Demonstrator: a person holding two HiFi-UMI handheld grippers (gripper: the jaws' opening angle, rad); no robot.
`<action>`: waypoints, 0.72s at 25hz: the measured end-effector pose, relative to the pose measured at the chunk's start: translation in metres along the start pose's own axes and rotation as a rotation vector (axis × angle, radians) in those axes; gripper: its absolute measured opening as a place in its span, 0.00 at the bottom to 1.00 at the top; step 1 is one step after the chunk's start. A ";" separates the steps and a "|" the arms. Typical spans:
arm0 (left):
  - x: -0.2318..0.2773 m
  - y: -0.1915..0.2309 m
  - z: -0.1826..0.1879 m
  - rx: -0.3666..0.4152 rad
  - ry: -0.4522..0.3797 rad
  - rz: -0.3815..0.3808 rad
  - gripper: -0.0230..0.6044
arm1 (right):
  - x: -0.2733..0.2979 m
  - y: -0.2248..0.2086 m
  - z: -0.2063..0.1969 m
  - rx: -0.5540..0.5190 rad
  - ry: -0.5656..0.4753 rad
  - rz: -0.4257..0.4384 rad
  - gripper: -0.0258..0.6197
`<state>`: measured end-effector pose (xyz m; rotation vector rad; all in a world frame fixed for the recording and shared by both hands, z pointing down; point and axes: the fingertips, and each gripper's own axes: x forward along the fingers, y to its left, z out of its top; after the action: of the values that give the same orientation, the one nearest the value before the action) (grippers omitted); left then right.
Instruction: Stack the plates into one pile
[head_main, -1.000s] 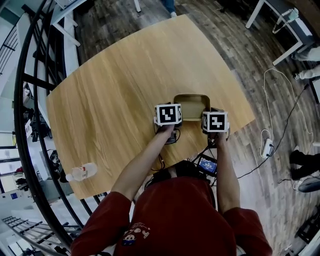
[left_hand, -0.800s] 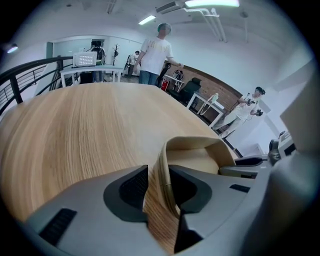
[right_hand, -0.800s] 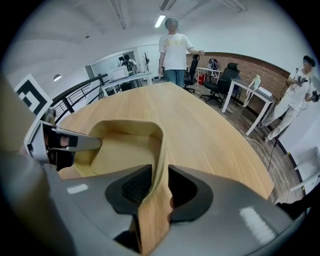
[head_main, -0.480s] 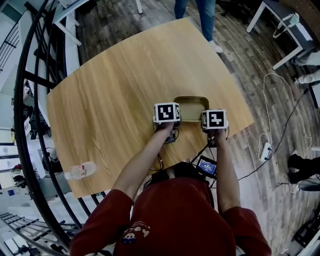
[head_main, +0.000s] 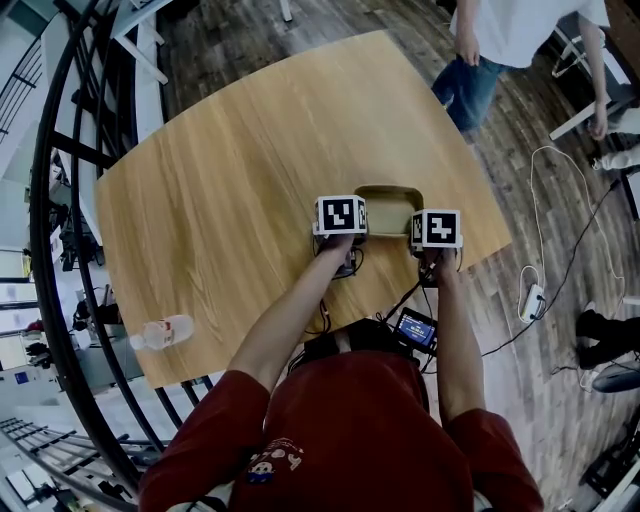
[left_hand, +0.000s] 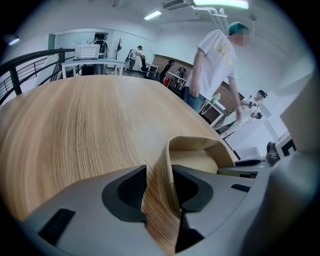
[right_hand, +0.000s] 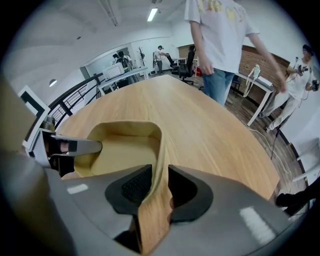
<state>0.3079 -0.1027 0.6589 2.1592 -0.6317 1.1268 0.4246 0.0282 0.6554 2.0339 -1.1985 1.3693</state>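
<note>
A tan square plate (head_main: 388, 205) with a raised rim sits on the wooden table (head_main: 230, 170) near its front edge; whether it is one plate or a pile I cannot tell. My left gripper (head_main: 345, 226) is at its left rim. In the left gripper view the plate's rim (left_hand: 165, 172) stands between the jaws of the left gripper (left_hand: 159, 187), which have just been opening; a gap shows on the outer side. My right gripper (head_main: 432, 234) is at the right rim. The rim (right_hand: 159, 150) runs between the jaws of the right gripper (right_hand: 159, 186), with a gap at the outer pad.
A clear water bottle (head_main: 160, 335) lies at the table's near left corner. A person in a white shirt (head_main: 505, 40) stands past the far right edge. A black railing (head_main: 48, 200) curves along the left. A small screen (head_main: 415, 328) hangs at my chest.
The person beyond the table has walked from the far side round to the right. Both grippers stay at the plate's rims.
</note>
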 end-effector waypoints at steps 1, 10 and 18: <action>0.000 0.000 0.000 -0.003 0.000 -0.001 0.24 | 0.000 0.000 0.000 0.003 0.001 0.003 0.21; -0.004 -0.001 0.002 0.016 -0.018 -0.009 0.25 | -0.001 0.002 0.000 0.136 -0.044 0.114 0.22; -0.031 -0.005 0.022 0.079 -0.113 -0.009 0.28 | -0.022 0.002 0.015 0.147 -0.135 0.122 0.23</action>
<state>0.3073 -0.1111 0.6214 2.3031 -0.6357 1.0466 0.4277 0.0251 0.6293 2.2177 -1.3344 1.4347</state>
